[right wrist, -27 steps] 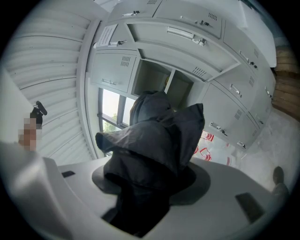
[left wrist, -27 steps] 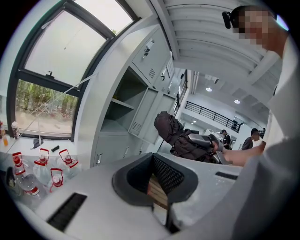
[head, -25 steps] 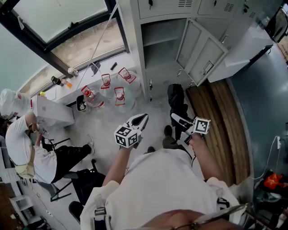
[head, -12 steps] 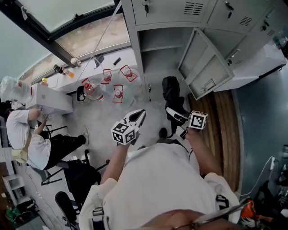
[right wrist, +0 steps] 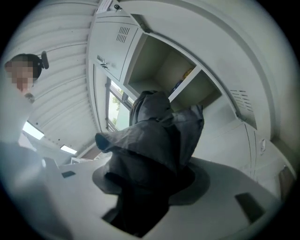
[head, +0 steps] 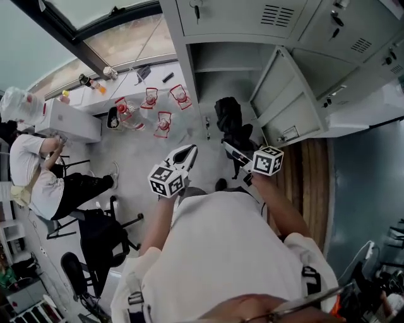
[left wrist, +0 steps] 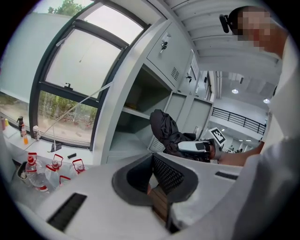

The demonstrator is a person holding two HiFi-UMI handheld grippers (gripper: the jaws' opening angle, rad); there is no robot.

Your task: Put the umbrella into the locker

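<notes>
A pale floor (head: 142, 154) runs up to grey metal cabinets, with the open locker (head: 221, 66) at upper centre of the head view. The black folded umbrella (head: 228, 123) hangs at centre frame, just below that opening, and the right gripper (head: 230, 150) is clamped widely on its bunched cloth. The left gripper (head: 187, 152) is closed and empty. The umbrella looks light, soft and floppy, so gripping the stiff shaft inside seems surest.

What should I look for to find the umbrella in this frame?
Start at the grey locker bank with one door swung open. In front of that open compartment, the right gripper holds the black umbrella in its jaws. It is a folded bundle of dark fabric, the only dark thing against the pale lockers.
</notes>
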